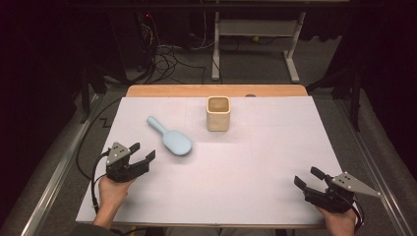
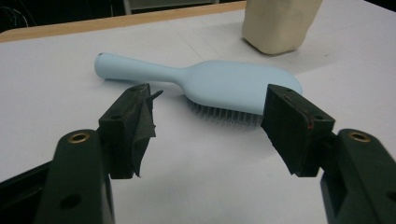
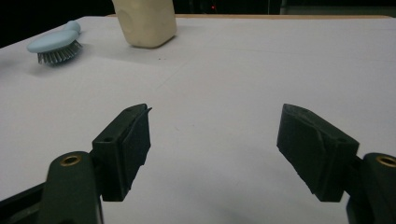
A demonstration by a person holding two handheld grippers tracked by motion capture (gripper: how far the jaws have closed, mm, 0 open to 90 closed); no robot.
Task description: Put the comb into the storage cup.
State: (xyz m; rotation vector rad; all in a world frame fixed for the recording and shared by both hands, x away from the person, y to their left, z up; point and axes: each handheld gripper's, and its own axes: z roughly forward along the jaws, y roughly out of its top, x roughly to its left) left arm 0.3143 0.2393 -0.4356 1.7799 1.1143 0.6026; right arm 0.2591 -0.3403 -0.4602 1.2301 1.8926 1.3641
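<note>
Pale blue plastic hairbrush [image 1: 169, 137] lying bristles down on the white table cover [image 1: 236, 172], handle slanted toward the far left, oval head toward the near right. Probably left that way for an easy pick: back up, bristles propping the head slightly off the surface (bristles visible under the head in the left gripper view [image 2: 201, 84]).

Cream, square-mouthed ceramic cup [image 1: 218, 113] upright behind and to the right of the brush, apart from it, mouth open to the top; likely the holder meant for the brush.

Left gripper [image 1: 140, 153] low over the cover, jaws spread wide and empty, aimed at the brush head. Brush just ahead of the fingertips, not yet between them, no contact.

Right gripper [image 1: 310, 178] parked at the near right corner of the table, well apart from brush and cup, jaws likewise wide and empty, over bare cover in the right gripper view [image 3: 215, 140]. Seemingly waiting.
</note>
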